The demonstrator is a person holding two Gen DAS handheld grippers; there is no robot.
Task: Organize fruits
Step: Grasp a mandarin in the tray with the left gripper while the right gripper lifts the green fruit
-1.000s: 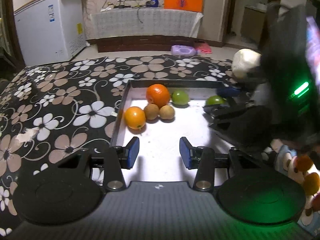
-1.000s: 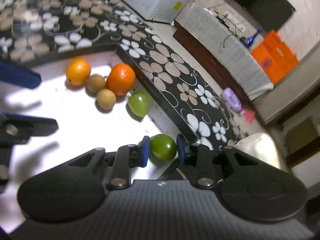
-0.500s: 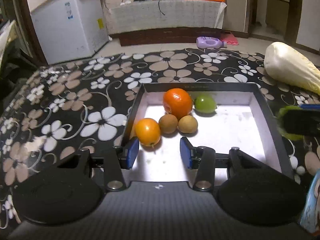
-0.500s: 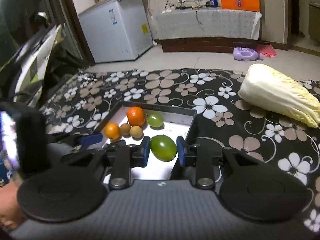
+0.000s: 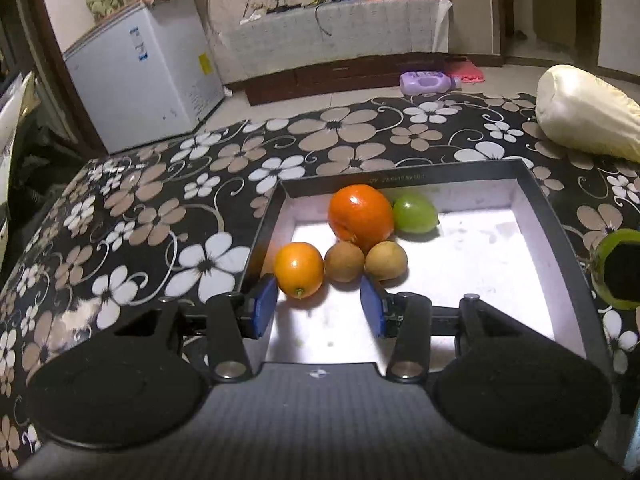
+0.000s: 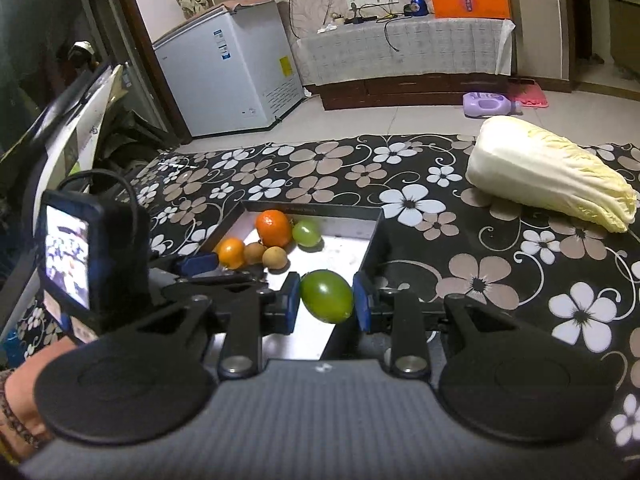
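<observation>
A black-rimmed tray (image 5: 472, 176) with a white floor sits on the flowered cloth. It holds a big orange (image 5: 360, 216), a smaller orange (image 5: 298, 268), two brown round fruits (image 5: 344, 260) and a green fruit (image 5: 414, 213). My left gripper (image 5: 318, 308) stands open over the tray's near edge, nothing between its blue pads. My right gripper (image 6: 326, 300) is shut on a second green fruit (image 6: 326, 295), held above the tray's right rim (image 6: 370, 240). That held fruit (image 5: 616, 272) shows at the right edge of the left wrist view.
A Chinese cabbage (image 6: 548, 172) lies on the cloth to the right of the tray. A white chest freezer (image 5: 140, 76), a low covered cabinet (image 5: 340, 40) and a purple bottle (image 5: 428, 82) on the floor stand beyond. A hand (image 6: 24, 396) holds the left gripper.
My right gripper lifted the green fruit out of the tray, rolled upright and drew back to the tray's right side. The left gripper moved closer to the small orange.
</observation>
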